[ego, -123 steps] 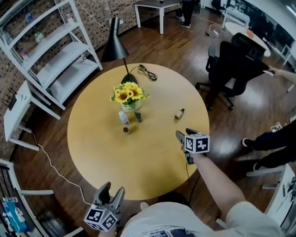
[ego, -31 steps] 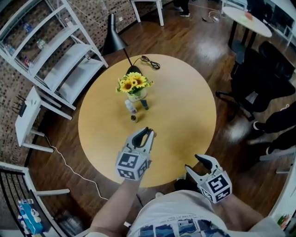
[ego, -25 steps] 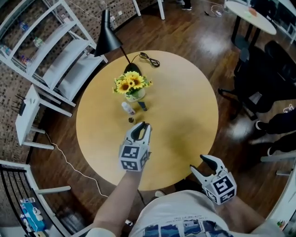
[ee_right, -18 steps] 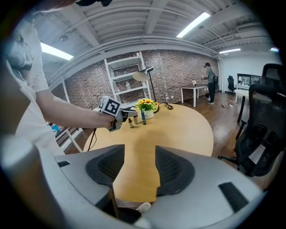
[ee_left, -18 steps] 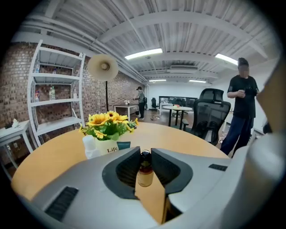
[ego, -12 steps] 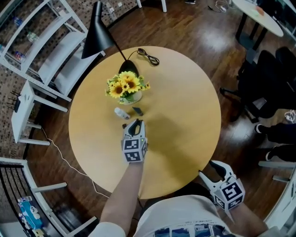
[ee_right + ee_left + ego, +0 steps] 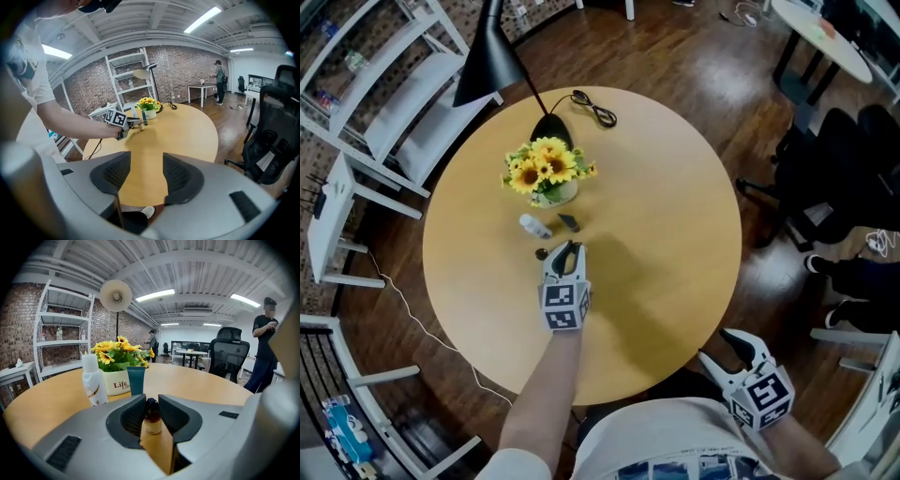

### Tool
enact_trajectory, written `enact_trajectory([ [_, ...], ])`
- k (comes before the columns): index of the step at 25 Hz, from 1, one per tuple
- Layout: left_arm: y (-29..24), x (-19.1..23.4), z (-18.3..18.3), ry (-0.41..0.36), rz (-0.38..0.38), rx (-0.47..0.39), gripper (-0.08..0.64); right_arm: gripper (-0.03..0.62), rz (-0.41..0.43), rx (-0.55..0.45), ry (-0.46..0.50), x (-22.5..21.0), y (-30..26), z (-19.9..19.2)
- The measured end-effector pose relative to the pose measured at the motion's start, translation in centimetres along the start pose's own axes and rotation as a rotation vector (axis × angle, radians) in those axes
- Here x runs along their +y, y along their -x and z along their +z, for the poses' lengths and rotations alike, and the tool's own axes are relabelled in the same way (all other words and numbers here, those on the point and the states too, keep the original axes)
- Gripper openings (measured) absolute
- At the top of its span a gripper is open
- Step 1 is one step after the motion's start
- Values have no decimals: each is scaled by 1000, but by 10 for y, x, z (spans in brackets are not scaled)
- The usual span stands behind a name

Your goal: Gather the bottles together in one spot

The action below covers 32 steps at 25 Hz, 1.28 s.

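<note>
Bottles stood grouped before the flowerpot (image 7: 115, 383): a white bottle (image 7: 93, 380) leftmost, a teal tube (image 7: 136, 379) just right of it, both upright. A small dark item (image 7: 542, 253) sat just left of the jaw tips. The left gripper (image 7: 151, 401) was clamped on an amber bottle (image 7: 152, 427), held upright, with the group near and dead ahead and nothing between. The right gripper (image 7: 146, 164), jaws apart and empty, hung off the table (image 7: 675, 234), well apart.

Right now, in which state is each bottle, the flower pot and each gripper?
left gripper: shut on small amber bottle.
small amber bottle: capped, upright, held.
white bottle: upright, untouched.
teal tube: standing upright, untouched.
flower pot: upright, holding sunflowers.
right gripper: open, empty.
</note>
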<state>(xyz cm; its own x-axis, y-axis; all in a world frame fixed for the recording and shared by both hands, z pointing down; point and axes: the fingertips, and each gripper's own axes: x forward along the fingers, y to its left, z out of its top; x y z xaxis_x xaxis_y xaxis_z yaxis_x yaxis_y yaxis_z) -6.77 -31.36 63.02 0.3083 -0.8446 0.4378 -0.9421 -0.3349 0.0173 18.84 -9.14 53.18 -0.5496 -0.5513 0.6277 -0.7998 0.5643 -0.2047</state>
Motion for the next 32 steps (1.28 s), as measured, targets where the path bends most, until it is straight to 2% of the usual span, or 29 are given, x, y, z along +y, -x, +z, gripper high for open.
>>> enact_trajectory([
  [1,1,-1,1,-1,-5,-3,68,241,-3,2,4,0,0,0],
  [2,2,-2,2,-2,-7,-6,100,241,-4,4,8,1,1,0],
  [3,4,-3,3,-6,-11,-6,169,241,-1,6,12,3,1,-1],
  [4,8,-4,4,-14,-16,-6,193,241,5,7,16,7,1,-1],
  [9,51,-12,25,-55,-53,-55,193,241,28,-15,48,34,2,5],
  [13,119,-19,38,19,-95,-103,193,242,51,-59,64,69,3,8],
  [17,214,-20,37,69,-134,-126,193,244,81,-94,89,122,6,11],
  [22,333,-8,14,147,-179,-119,195,268,152,-116,129,202,10,3],
  [27,427,0,-26,183,-193,-77,195,268,129,-126,132,264,19,-12],
  [32,493,-8,-51,173,-244,-79,201,268,83,-143,92,308,37,-34],
])
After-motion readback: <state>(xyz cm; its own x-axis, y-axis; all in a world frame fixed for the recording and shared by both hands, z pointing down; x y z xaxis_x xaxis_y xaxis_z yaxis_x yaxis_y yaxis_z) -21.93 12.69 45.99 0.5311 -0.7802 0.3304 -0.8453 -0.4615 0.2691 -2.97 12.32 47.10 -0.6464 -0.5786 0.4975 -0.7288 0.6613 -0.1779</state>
